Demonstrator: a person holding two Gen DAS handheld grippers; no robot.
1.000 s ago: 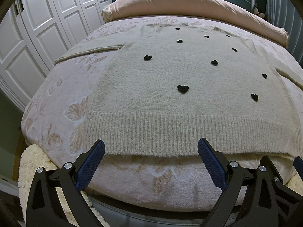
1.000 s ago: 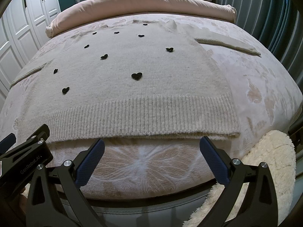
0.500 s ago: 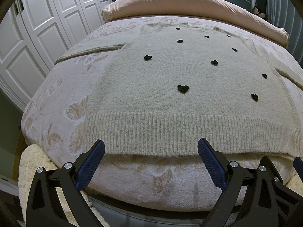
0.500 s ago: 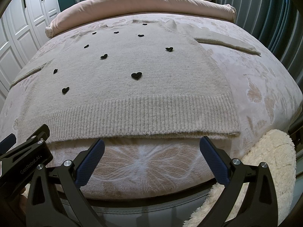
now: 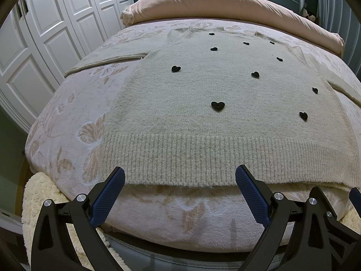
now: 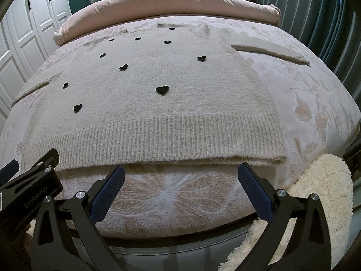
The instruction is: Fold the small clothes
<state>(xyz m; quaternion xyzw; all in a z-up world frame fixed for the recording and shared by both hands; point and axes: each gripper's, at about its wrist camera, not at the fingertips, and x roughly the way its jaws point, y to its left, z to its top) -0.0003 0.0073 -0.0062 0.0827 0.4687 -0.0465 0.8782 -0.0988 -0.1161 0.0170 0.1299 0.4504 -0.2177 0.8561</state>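
A cream knit sweater [image 5: 214, 124] dotted with small black hearts lies flat, face up, on the bed, sleeves spread to both sides; the same sweater [image 6: 158, 103] fills the right wrist view. Its ribbed hem [image 5: 225, 158] runs along the bed's near edge. My left gripper [image 5: 180, 176] stands open just before the hem's left half, fingers level with the hem edge, nothing between them. My right gripper [image 6: 180, 176] is open too, slightly below the hem [image 6: 158, 140] near its right half. The left sleeve [image 5: 108, 61] and right sleeve [image 6: 270, 49] lie straight out.
A pink floral blanket [image 5: 74, 117] covers the bed. A rolled pink duvet [image 5: 225, 2] lies along the headboard. White wardrobe doors [image 5: 45, 33] stand close on the left, a blue curtain [image 6: 320, 22] on the right. A fluffy cream rug [image 6: 315, 192] hangs below the bed's near edge.
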